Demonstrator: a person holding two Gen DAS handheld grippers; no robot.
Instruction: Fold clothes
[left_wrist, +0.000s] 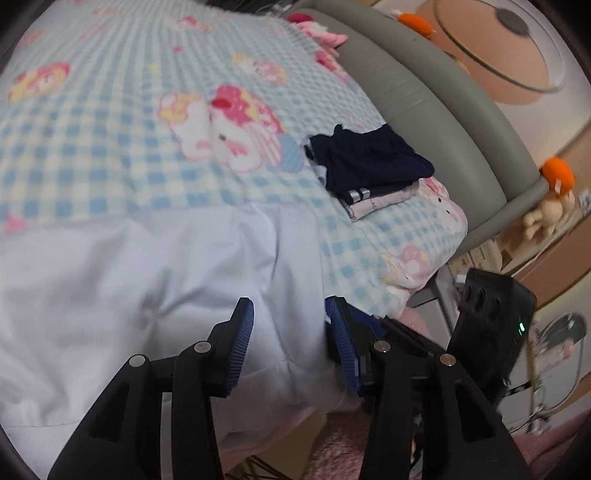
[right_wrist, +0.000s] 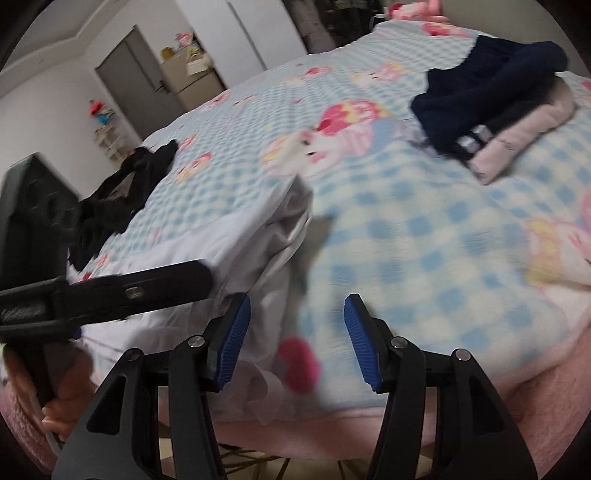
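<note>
A white garment (left_wrist: 155, 295) lies spread on the near part of the bed, with bunched folds along its right edge (right_wrist: 280, 229). My left gripper (left_wrist: 289, 308) hovers open over that edge; cloth lies under and between the fingers, but the pads do not press it. My right gripper (right_wrist: 297, 302) is open just to the right, low over the checked blanket (right_wrist: 424, 240), its left finger (right_wrist: 236, 325) beside the white cloth. A stack of folded clothes with a navy piece on top (left_wrist: 369, 158) (right_wrist: 480, 99) sits farther back on the right.
A crumpled black garment (right_wrist: 122, 199) lies on the bed's left side. A grey padded bed frame (left_wrist: 443, 110) runs along the right, with an orange-haired plush toy (left_wrist: 554, 192) beyond it. The right tool's black housing (left_wrist: 491, 325) is close beside my left gripper. A hand (right_wrist: 62, 398) holds the left tool.
</note>
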